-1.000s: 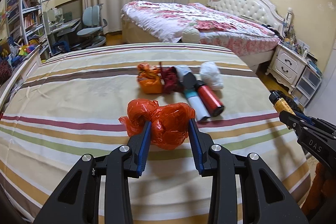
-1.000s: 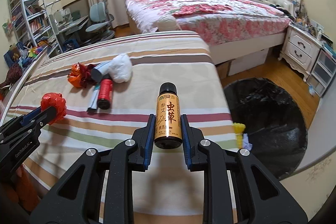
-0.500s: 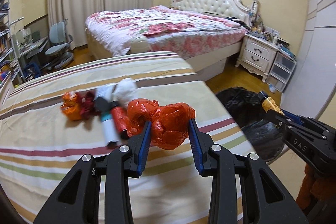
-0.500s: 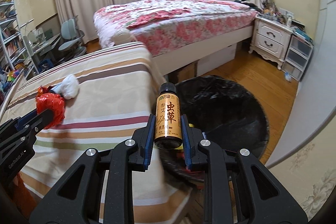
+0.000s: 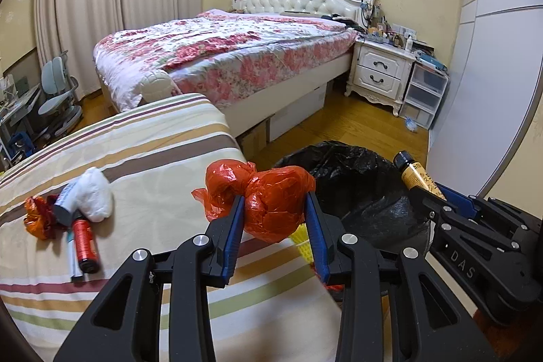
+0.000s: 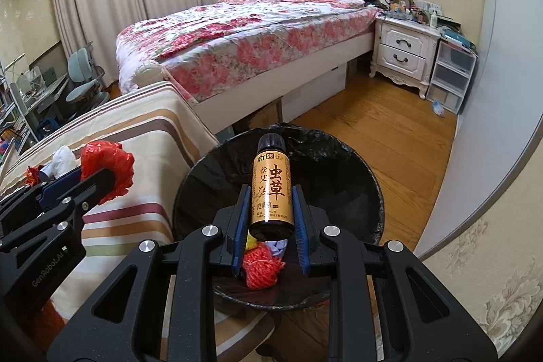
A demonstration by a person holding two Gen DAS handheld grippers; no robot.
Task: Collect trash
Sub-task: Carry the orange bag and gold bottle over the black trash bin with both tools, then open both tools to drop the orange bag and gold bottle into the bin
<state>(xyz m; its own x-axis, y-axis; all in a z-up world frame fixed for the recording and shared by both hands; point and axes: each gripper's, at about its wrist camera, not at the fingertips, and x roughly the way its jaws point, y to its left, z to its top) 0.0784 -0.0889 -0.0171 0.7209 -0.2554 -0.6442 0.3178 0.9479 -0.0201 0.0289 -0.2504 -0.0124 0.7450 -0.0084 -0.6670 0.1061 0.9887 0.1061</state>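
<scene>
Where clamped in left gripper [image 5: 273, 217]: crinkled red plastic wad [image 5: 271, 202]. Pinched in right gripper [image 6: 270, 212]: amber bottle [image 6: 271, 189], black cap, above black-lined bin [image 6: 339, 178].

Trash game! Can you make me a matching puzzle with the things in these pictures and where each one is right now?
Things:
1. orange bottle
2. red plastic bag
3. white wad
4. red yarn

Places:
A. lying on the striped bed cover
B. inside the black trash bin
C. between the fingers of the left gripper
D. between the fingers of the right gripper, above the bin

Pairs: 1-D, 2-C, 3-A, 4-B
</scene>
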